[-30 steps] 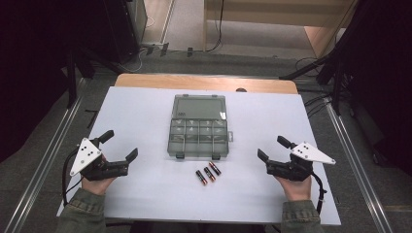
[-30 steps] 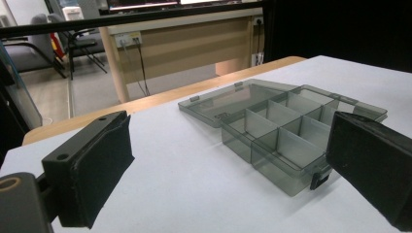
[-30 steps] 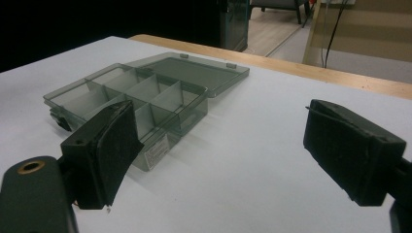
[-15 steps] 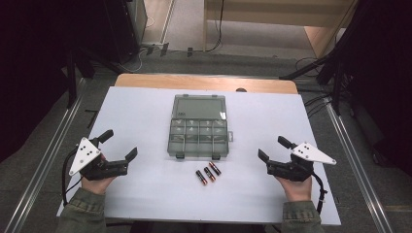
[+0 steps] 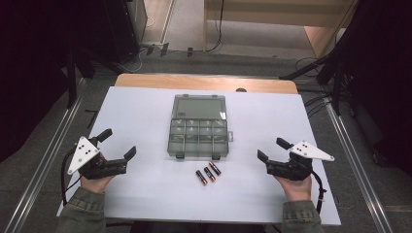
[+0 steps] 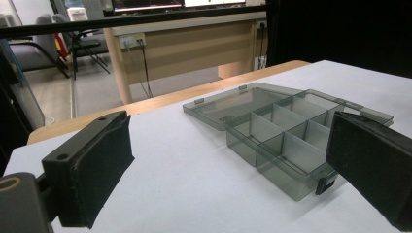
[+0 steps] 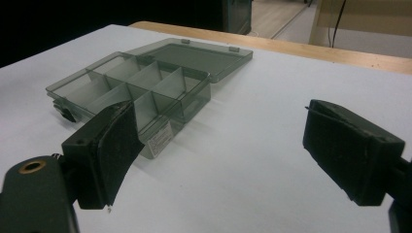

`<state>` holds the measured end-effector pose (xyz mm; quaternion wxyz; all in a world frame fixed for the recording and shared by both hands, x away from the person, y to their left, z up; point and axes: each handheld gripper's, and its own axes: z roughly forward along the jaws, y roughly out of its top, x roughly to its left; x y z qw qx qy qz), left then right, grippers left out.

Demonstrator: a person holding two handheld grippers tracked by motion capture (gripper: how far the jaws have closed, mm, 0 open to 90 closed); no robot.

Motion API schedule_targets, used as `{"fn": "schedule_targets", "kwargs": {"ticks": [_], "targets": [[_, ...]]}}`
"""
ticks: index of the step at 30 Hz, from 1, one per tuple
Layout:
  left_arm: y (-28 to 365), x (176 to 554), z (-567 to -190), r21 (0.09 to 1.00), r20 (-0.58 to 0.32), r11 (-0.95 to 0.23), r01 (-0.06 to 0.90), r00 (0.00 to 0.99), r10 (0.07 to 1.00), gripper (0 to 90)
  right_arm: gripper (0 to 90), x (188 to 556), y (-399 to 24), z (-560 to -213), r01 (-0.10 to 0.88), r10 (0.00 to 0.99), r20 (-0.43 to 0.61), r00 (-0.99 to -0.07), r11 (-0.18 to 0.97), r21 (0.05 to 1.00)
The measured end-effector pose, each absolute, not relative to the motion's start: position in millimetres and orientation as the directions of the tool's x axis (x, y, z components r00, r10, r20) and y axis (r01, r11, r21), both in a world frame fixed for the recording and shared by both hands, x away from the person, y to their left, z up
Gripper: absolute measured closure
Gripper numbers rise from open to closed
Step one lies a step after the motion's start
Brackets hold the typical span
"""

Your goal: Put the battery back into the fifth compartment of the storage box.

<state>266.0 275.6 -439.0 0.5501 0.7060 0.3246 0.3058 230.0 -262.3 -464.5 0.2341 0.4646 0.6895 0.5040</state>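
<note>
Both hands rest low on the surface (image 5: pixel 145 111), left gripper (image 5: pixel 118 149) and right gripper (image 5: pixel 272 151) flanking the open box (image 5: pixel 198 127), fingers wide apart and empty. The high view shows three batteries (image 5: pixel 208 174) just in front of the box.

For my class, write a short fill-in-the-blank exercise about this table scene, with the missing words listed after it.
1. The lid of the compartment box lies ____.
2. The number of batteries on the table in front of the box is ____.
3. The jaws of the left gripper and the right gripper stand ____, holding nothing.
4. The batteries lie ____ the box, not in a compartment.

Missing words: open; three; open; outside
</note>
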Motion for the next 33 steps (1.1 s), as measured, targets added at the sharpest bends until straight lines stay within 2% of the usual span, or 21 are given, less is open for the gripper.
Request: {"fn": "schedule_targets", "kwargs": {"ticks": [5,14,22,33], "targets": [[273.6,266.1,-439.8,0.975,0.070,-0.182,0.125,0.605,0.793,3.2,14.0,231.5,-260.0,-465.3,0.428,0.870,0.156,-0.467,0.068,0.901],[273.6,266.1,-439.8,0.976,0.064,-0.176,0.129,0.605,0.793,3.2,14.0,235.2,-239.8,-464.3,0.498,0.853,0.128,-0.505,0.167,0.851],[273.8,265.9,-439.7,0.976,0.062,-0.176,0.130,0.608,0.791,3.2,14.2,240.4,-221.5,-466.4,0.602,0.845,0.108,-0.524,0.277,0.749],[274.0,265.7,-439.7,0.976,0.061,-0.177,0.130,0.613,0.788,3.2,14.4,247.7,-193.0,-465.9,0.676,0.824,0.100,-0.557,0.380,0.632]]}}
